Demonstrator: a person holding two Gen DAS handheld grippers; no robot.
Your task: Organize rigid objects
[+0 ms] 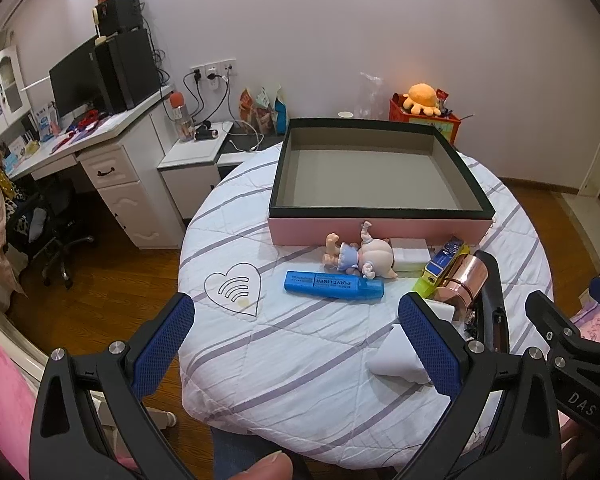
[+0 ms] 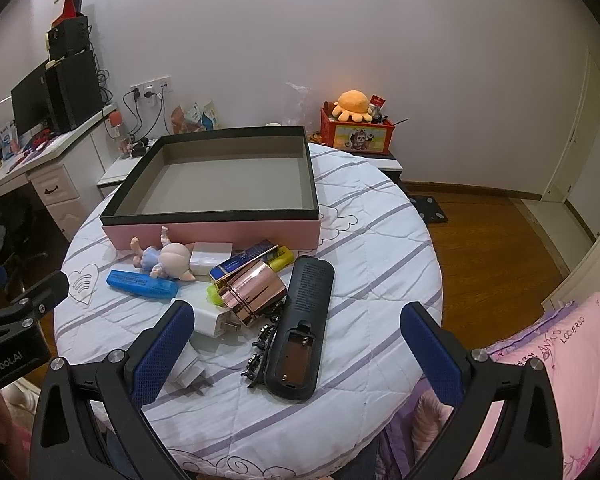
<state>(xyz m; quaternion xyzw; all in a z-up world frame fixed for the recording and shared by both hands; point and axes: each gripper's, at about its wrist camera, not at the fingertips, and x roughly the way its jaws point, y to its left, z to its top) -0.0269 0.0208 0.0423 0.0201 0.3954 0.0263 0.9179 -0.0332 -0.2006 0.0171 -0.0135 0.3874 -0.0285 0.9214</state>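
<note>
Okay, nothing boxed yet: box point(image 2: 228, 184) empty at 12, clutter just before it. Both grippers, left point(image 1: 296, 344) and right point(image 2: 298, 344), jaws spread, empty. Best take remote point(image 2: 300, 328) first, gripping across its narrow width.

Round surface point(image 2: 380, 240), white quilted cover with grey stripes, fills frame centre. Directly on it: pink box point(image 2: 220, 236) upper centre; doll point(image 2: 168, 260), blue marker point(image 2: 142, 285), copper cylinder point(image 2: 252, 294), black remote point(image 2: 300, 328), white chargers point(image 2: 208, 322) below it.
</note>
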